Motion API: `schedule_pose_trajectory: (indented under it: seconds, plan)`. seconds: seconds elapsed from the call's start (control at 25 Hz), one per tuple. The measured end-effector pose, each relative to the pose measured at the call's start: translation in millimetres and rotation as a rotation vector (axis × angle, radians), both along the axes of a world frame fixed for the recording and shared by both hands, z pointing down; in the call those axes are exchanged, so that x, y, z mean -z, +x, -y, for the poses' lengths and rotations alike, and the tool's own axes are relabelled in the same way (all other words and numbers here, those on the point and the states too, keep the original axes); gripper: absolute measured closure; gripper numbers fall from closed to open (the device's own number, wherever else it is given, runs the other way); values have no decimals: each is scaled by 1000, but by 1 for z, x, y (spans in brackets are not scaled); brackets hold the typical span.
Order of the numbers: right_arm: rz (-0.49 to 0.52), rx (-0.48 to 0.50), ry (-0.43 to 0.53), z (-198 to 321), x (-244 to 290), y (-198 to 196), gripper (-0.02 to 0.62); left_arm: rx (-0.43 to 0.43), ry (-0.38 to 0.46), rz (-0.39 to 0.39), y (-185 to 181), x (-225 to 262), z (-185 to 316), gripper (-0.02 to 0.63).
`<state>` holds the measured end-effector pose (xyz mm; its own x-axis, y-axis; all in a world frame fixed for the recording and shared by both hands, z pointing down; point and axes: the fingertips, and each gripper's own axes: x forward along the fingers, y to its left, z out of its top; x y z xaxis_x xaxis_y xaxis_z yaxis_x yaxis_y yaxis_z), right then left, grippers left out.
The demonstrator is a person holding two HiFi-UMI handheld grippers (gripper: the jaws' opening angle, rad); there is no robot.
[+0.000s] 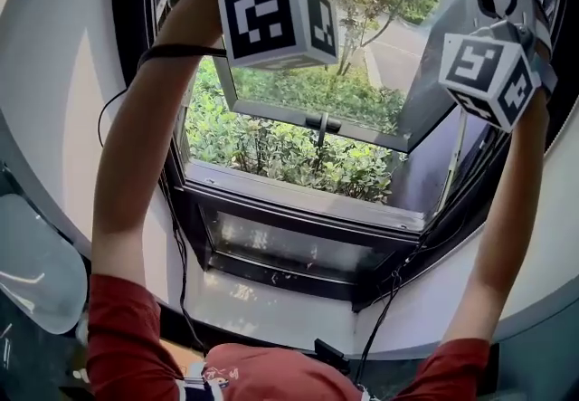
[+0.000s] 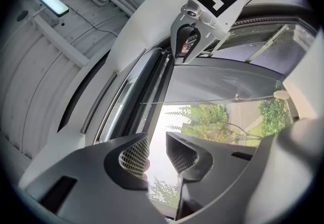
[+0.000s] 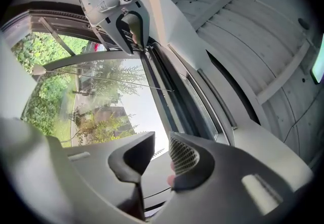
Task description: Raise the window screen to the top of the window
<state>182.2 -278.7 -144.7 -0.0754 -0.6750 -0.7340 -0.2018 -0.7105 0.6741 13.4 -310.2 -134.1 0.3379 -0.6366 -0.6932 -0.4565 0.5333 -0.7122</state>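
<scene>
Near the window's top rail [image 2: 152,84], the left hand-held gripper [image 2: 157,150] and right hand-held gripper [image 3: 161,149] are held released, nothing between their jaws. No window screen is seen across the opening; it is judged fully raised, so seating should be checked gently.

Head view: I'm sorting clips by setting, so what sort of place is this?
Probably indoors, in a small curved-walled cabin, at an outward-opening window over garden shrubs. The white curved wall and ribbed ceiling with a strip light suggest it.
</scene>
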Motion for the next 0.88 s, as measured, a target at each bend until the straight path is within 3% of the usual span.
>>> schedule_pose_trajectory:
  seconds: [0.36, 0.88]
  plan:
    - [75, 99, -38, -14, -62, -5, 502, -89, -110, -32, -9, -77, 10, 518]
    - [224, 242, -148, -23, -143, -10, 502, -314, -299, -261, -37, -162, 11, 518]
